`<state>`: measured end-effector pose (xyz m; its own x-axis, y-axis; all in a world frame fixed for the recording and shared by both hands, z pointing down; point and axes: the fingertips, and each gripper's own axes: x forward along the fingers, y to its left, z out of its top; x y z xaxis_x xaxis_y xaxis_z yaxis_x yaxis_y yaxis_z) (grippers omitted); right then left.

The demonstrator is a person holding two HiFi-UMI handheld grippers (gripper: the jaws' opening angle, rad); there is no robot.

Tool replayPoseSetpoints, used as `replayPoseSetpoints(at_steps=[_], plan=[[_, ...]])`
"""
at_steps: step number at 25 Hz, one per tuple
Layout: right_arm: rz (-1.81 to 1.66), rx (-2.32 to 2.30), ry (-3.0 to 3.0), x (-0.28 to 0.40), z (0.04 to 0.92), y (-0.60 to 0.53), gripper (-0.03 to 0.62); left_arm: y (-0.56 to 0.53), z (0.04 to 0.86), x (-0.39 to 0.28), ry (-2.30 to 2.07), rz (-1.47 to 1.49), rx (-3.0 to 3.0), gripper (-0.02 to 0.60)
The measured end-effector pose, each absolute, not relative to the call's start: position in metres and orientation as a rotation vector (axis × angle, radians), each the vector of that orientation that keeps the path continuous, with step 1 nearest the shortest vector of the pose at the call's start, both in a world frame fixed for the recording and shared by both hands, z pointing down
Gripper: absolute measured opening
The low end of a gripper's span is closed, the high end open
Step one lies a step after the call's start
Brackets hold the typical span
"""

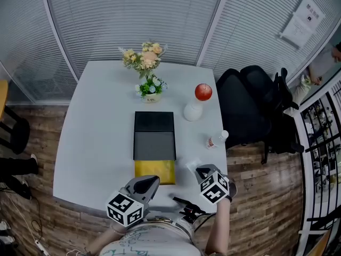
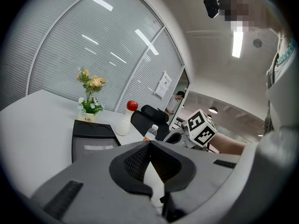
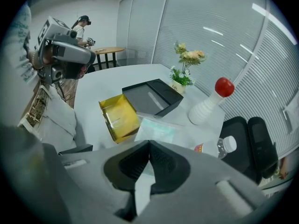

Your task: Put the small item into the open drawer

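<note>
The small item is a clear packet (image 3: 156,129) with a pale green insert, lying flat on the white table (image 1: 101,121) just right of the open yellow drawer (image 3: 119,118). That drawer (image 1: 154,170) is pulled out of the black drawer box (image 1: 154,135) toward me. My right gripper (image 3: 149,143) is shut, its tips over the packet's near edge; whether they pinch it is unclear. In the head view the right gripper (image 1: 201,170) sits beside the packet (image 1: 190,164). My left gripper (image 1: 152,179) hovers at the drawer's front, shut and empty (image 2: 149,144).
A white bottle with a red cap (image 1: 198,103) and a small water bottle (image 1: 217,139) stand right of the box. A flower pot (image 1: 150,87) is behind it. A black office chair (image 1: 250,105) is beyond the table's right edge.
</note>
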<state>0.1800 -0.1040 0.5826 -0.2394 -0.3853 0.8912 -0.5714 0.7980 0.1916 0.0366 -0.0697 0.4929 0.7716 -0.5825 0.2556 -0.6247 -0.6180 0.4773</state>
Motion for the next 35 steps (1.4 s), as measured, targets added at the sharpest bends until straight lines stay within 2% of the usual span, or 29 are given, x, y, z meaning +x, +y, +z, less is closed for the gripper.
replayPoseSetpoints(at_steps=[11, 35], plan=[[0.169, 0.702, -1.899, 0.157, 0.58, -0.103, 0.003, -0.061, 0.49, 0.019, -0.936, 0.066, 2.389, -0.003], [0.083, 0.513, -1.932, 0.062, 0.589, -0.09, 0.003, -0.052, 0.488, -0.043, -0.977, -0.007, 2.338, -0.002]])
